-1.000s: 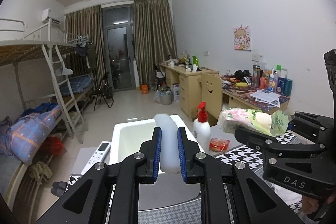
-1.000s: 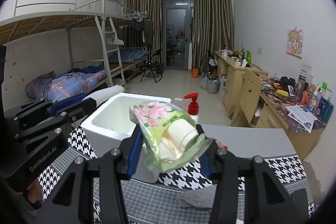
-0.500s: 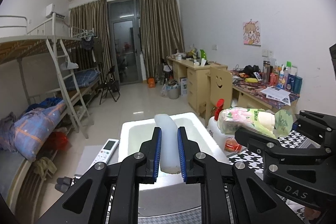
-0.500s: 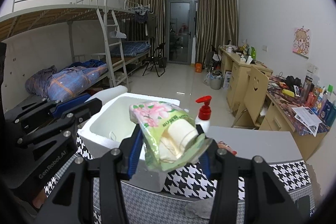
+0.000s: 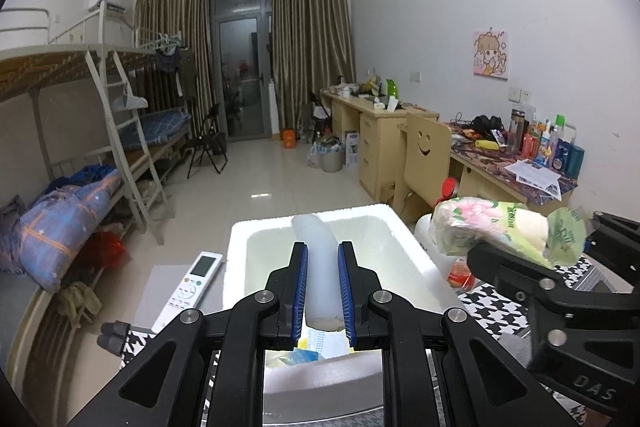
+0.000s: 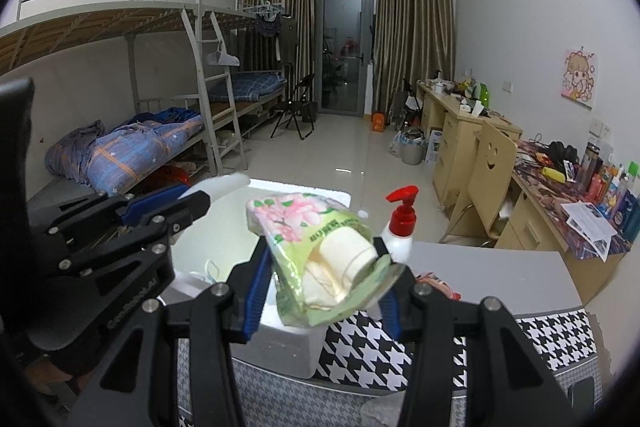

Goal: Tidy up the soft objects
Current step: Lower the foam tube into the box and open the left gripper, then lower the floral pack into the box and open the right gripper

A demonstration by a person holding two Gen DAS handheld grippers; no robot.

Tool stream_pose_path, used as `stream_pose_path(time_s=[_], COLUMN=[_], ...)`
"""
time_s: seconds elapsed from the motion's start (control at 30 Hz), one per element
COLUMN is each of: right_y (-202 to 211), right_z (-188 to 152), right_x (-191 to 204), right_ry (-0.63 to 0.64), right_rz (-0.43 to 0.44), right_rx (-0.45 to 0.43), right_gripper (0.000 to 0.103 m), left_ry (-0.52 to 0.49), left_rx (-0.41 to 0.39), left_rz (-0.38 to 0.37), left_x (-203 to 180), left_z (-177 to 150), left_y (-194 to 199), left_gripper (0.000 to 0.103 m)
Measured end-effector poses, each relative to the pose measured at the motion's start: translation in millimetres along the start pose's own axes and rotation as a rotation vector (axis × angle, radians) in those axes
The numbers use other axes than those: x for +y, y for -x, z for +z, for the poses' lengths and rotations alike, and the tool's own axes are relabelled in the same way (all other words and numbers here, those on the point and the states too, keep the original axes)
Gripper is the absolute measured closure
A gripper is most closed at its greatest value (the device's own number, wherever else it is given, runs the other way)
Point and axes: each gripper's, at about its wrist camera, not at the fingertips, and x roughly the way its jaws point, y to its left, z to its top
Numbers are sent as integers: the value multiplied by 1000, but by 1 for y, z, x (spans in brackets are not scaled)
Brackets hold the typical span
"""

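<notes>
Both claws advanced over the foam box, left claw gripping a translucent tube, right claw a crinkly pouch.

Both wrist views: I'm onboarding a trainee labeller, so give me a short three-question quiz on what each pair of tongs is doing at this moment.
1. True or false: the left tongs are clamped on a white squashy tube.
2. What do the right tongs hold? A) a remote control B) a flowered green pack of rolls C) a red-pump bottle
3. Fill in: both held items hover at the white foam ____.

Key: 1 true; 2 B; 3 box. The red-pump bottle stands on the table behind the box, and the remote control lies to the box's left, both untouched.
</notes>
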Motion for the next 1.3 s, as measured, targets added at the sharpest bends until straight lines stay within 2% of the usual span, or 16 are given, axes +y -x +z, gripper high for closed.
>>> stream_pose_path(time_s=[0.13, 0.27, 0.33, 0.37, 0.4, 0.47, 0.8, 0.93, 1.0, 1.3], right_y=[-5, -10, -13, -14, -14, -15, -25, -28, -31, -40], right_z=[1, 2, 4, 4, 5, 6, 9, 10, 10, 12], right_x=[1, 1, 1, 0, -1, -2, 3, 8, 10, 23], right_ry=[4, -1, -1, -3, -6, -9, 2, 13, 14, 36], right_rz=[-8, -13, -19, -21, -22, -23, -15, -9, -5, 15], right_rx=[7, 14, 17, 17, 16, 17, 32, 34, 37, 44], right_gripper=[51, 51, 51, 51, 51, 51, 51, 51, 51, 51], left_ry=[3, 5, 6, 9, 19, 28, 59, 62, 63, 97], left_rx=[23, 51, 49, 46, 27, 16, 5, -5, -11, -27], left_rz=[-2, 6, 24, 33, 40, 61, 105, 126, 139, 175], left_x=[4, 7, 9, 10, 13, 16, 33, 39, 42, 64], left_z=[-2, -4, -3, -3, -3, -2, -2, -3, -4, -7], left_y=[-11, -19, -19, -18, -14, -11, -2, 3, 6, 18], left_gripper=[84, 74, 53, 35, 26, 21, 6, 5, 1, 1])
